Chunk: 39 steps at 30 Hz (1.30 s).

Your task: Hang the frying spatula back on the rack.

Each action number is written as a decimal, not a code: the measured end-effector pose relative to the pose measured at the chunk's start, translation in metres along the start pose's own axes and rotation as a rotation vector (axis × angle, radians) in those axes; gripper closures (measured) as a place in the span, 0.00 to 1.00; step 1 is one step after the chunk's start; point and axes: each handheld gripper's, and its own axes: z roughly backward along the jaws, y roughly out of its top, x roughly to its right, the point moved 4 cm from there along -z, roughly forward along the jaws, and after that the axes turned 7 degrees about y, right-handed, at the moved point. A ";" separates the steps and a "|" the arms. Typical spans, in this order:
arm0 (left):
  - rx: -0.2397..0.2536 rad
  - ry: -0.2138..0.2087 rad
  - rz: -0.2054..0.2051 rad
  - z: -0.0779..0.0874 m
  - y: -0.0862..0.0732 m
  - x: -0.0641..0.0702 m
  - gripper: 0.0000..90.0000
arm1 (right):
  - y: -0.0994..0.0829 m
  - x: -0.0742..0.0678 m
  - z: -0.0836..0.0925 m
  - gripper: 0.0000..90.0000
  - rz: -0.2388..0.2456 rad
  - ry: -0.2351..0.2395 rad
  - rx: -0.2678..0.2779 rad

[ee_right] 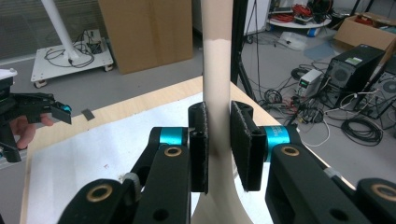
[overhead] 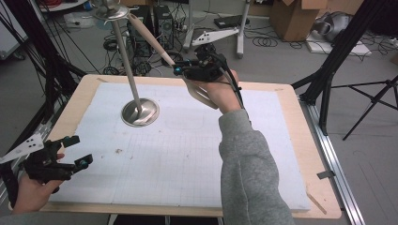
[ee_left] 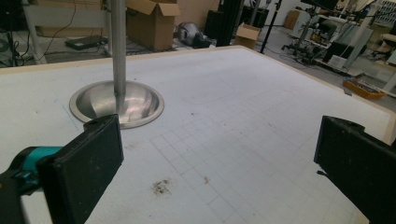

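Cream shoehorn point(overhead: 152, 40) sits clamped in the right claw point(overhead: 180, 70) at upper centre of the high view, slanting up toward a steel stand point(overhead: 139, 111). Left claw point(overhead: 77, 151), lower left over the worktop point(overhead: 187, 154), gapes apart.

Metal stand point(overhead: 135, 89) blocks the mat's point(overhead: 187, 159) far-left; elsewhere open.

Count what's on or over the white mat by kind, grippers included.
Grippers: 2, the left gripper open, the right gripper shut on the spoon
Metal stand: 1
Beige spoon: 1
Total: 4
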 end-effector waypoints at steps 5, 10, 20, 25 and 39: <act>0.001 -0.002 0.000 -0.001 0.000 0.000 0.02 | -0.001 0.000 -0.003 0.86 0.002 -0.006 -0.006; 0.002 -0.004 -0.001 0.000 0.000 0.000 0.02 | -0.001 0.001 -0.007 0.86 -0.001 -0.007 -0.006; 0.003 -0.002 -0.002 -0.001 0.001 0.001 0.02 | -0.007 0.004 -0.016 0.86 -0.010 -0.010 0.001; 0.006 0.001 -0.005 0.001 0.001 0.001 0.02 | -0.010 0.005 -0.024 0.86 -0.014 -0.004 -0.004; 0.012 0.007 -0.006 0.005 0.002 0.001 0.02 | -0.016 0.006 -0.043 0.86 -0.010 0.006 -0.009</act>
